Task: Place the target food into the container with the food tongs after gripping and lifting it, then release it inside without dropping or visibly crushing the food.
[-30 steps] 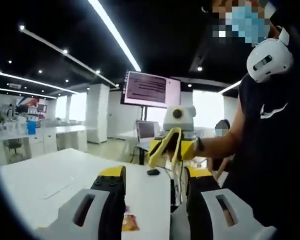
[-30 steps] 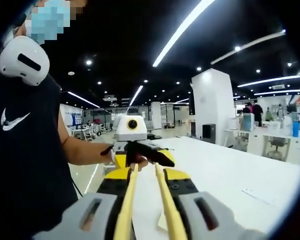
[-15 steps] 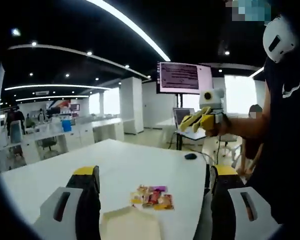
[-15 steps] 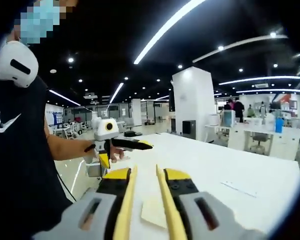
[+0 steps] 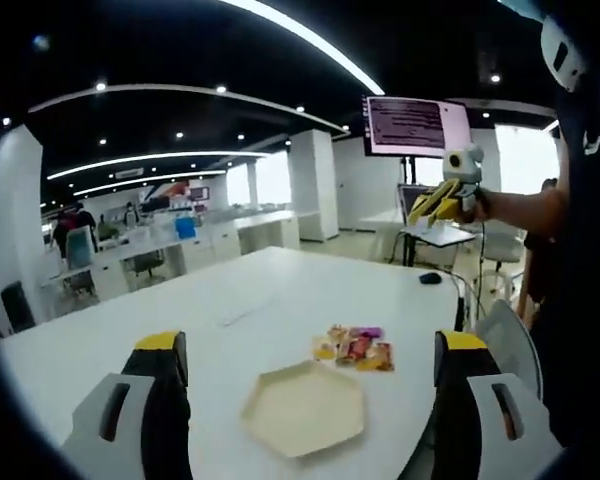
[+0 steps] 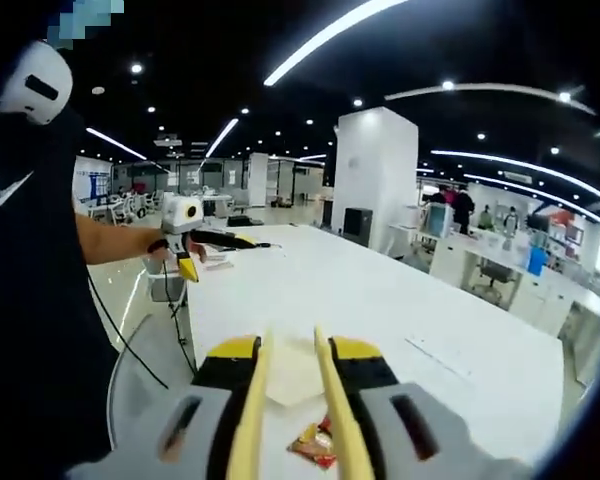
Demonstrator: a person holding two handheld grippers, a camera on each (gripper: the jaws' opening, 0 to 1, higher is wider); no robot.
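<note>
Open office, dark strip-lit ceiling [image 5: 180, 40]

bright ceiling strip lights [image 5: 310, 40], soft blur, edges bent.

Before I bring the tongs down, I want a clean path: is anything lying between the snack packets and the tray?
Nothing visible does. In the left gripper view the snack packets lie just beyond the hexagonal tray, with only bare white table around them. The yellow tongs, held by the right gripper, hang above both.

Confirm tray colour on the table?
Pale cream, plain, no pattern. The hexagonal tray shows best in the left gripper view.
</note>
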